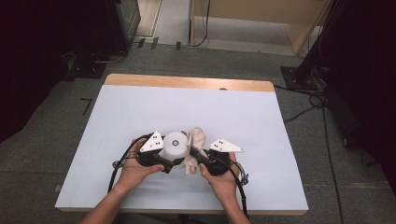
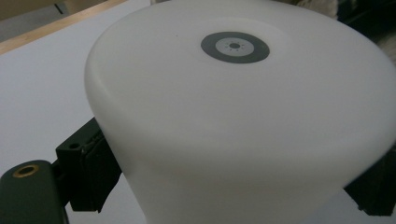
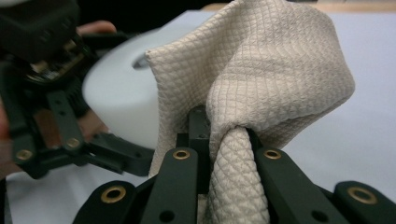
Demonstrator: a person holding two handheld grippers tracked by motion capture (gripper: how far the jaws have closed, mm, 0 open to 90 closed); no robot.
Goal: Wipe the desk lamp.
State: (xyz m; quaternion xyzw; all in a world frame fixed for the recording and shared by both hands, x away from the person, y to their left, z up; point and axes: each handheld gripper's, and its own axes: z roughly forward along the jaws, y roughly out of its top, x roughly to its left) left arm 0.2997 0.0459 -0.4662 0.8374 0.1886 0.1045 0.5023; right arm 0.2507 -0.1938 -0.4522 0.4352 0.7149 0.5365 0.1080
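L tongs (image 1: 173, 160): jaws clamped on either side of white plastic cup (image 1: 175, 144), upside down, w/ grey ring mark on its base | R tongs (image 1: 195, 155): jaws pinched on bunched beige waffle cloth (image 1: 194, 149), cloth touching cup's side | Both near bench (image 1: 140, 107) front edge, centre | Hands grip tongs from below.

Even overhead light, dark room edges, close-ups softly blurred.
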